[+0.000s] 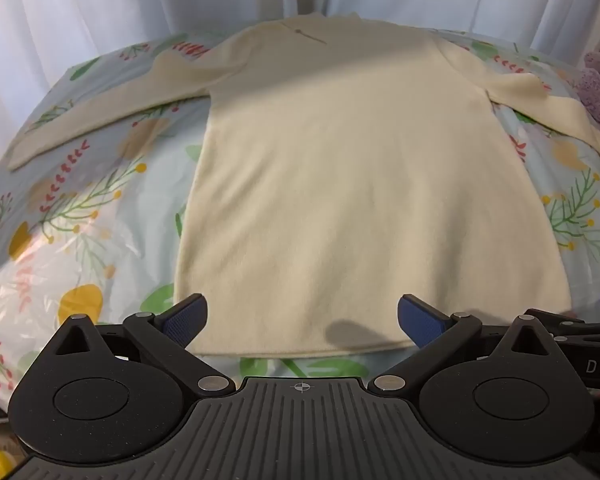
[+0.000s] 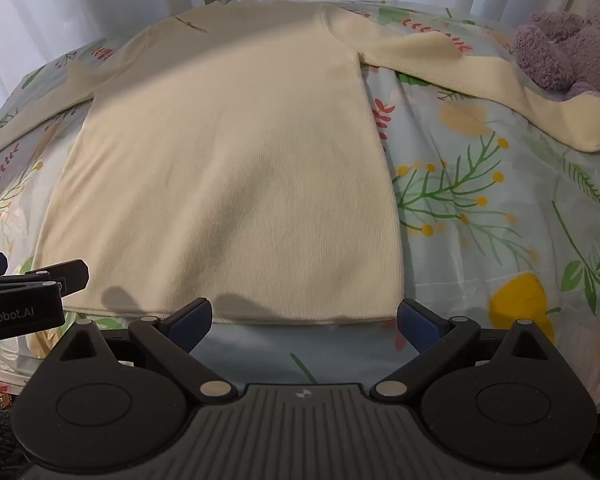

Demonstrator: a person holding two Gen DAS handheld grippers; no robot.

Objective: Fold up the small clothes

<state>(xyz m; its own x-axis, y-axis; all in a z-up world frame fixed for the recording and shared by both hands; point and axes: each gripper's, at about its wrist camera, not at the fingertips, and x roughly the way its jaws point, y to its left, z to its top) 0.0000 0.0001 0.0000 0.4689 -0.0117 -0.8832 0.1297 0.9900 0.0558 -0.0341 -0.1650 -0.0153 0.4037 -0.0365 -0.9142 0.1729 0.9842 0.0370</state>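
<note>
Both our left gripper point(image 1: 302, 320) and right gripper point(image 2: 304, 320) gape wide, empty, at the sweater point(image 1: 340, 184) hem — we risk pinching the slippery bedspread point(image 2: 480, 208) beneath too.

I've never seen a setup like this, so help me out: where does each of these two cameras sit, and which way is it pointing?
Left wrist: sits on the left gripper, looking steeply down along its open fingers at the cream sweater; the right gripper's edge shows.
Right wrist: sits on the right gripper, aimed likewise at the sweater's hem; the left gripper's edge shows.
Shared: sweater, floral sheet, purple plush toy, white curtain.
</note>
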